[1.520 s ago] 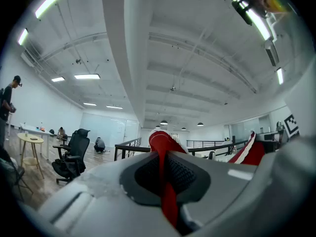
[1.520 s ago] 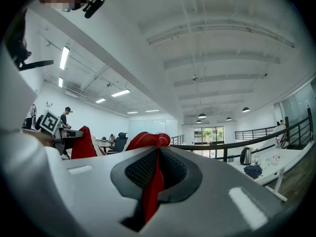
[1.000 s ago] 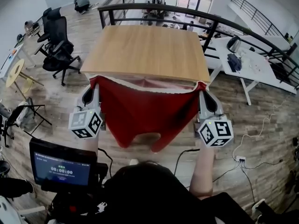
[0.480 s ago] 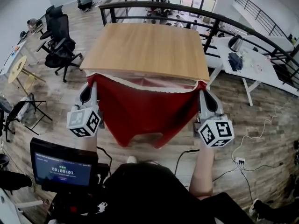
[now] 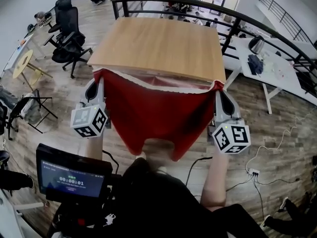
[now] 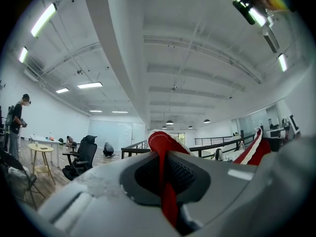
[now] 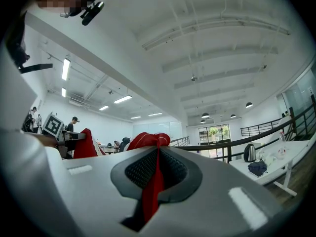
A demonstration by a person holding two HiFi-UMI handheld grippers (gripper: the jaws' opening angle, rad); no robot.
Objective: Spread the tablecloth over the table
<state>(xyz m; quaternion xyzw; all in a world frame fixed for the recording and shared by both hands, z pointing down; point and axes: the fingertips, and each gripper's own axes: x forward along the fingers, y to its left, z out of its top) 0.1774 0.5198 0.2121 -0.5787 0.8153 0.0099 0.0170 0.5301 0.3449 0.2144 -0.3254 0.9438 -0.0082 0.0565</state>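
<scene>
1. Wooden flooring and a black railing [image 5: 173,3] frame one bare table [image 5: 158,38] at the upper centre of the head view.
2. The left gripper [image 5: 97,83] is clamped tight on a red corner of the tablecloth [image 5: 153,113]. The right gripper [image 5: 218,88] pinches the opposite corner the same way.
3. Between them, the tablecloth's white-trimmed edge stretches just beside the table's near edge. The rest hangs below at centre frame, off the tabletop.
4. Risk: only thin folds sit in each pinch, so a hard pull across the table could, I judge, slip a corner free.
5. Risk: the hanging bulk may drag or bunch on the near edge and leave the far side uncovered.
6. Count: one table, one tablecloth, two grippers, two held corners.
</scene>
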